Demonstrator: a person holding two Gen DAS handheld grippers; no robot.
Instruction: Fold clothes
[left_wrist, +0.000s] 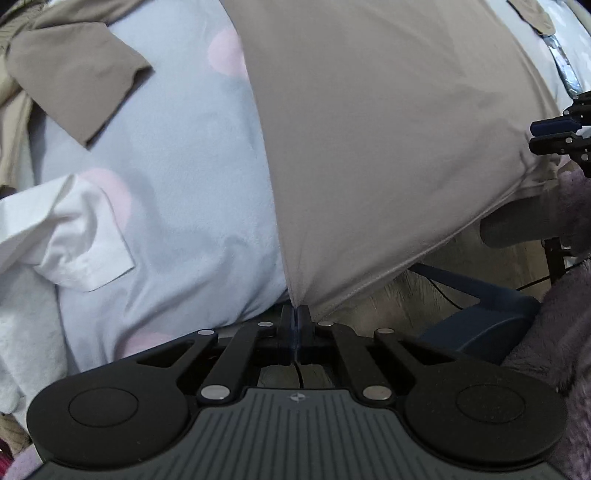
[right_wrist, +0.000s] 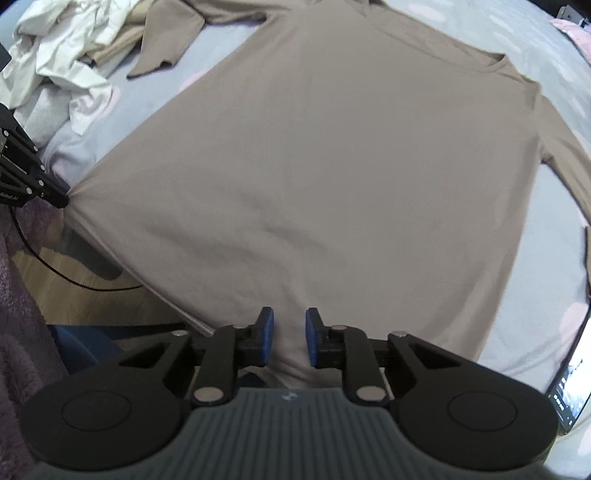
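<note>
While taupe shirt covers dotted blue bedsheet, left claw pinches hem; right claw narrow, empty.

The left gripper is pinched fully together, pointed downward; the right gripper is held partly apart.

Long-sleeved shirt spread flat on the bed, hem overhanging the near edge above the floor; heap of clothes at far left; left gripper at the hem's left corner, right gripper at mid-hem.
</note>
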